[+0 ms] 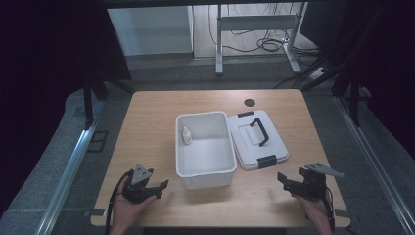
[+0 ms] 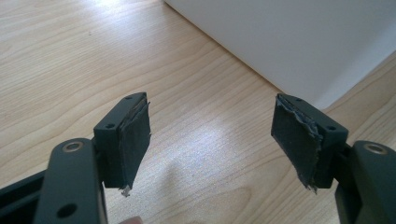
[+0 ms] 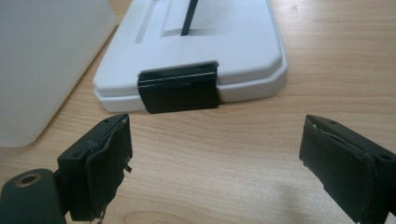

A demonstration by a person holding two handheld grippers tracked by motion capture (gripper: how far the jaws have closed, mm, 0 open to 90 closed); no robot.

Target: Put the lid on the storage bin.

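A white open bin (image 1: 204, 169) stands in the middle of the wooden table, with a small white bottle (image 1: 186, 135) lying inside near its left wall. Its white lid (image 1: 247, 139) with a black handle (image 1: 260, 131) and black clips lies flat just right of the bin. My left gripper (image 1: 161, 187) rests low at the bin's front left, open and empty; the bin wall (image 2: 299, 42) shows beyond its jaws. At the front right my right gripper (image 1: 283, 180) is open and empty, facing the lid's near black clip (image 3: 180, 88).
The table (image 1: 147, 132) has a round black grommet (image 1: 250, 102) near its far edge. Beyond it stand a desk frame and cables on the floor. Bare wood lies left of the bin and along the front edge.
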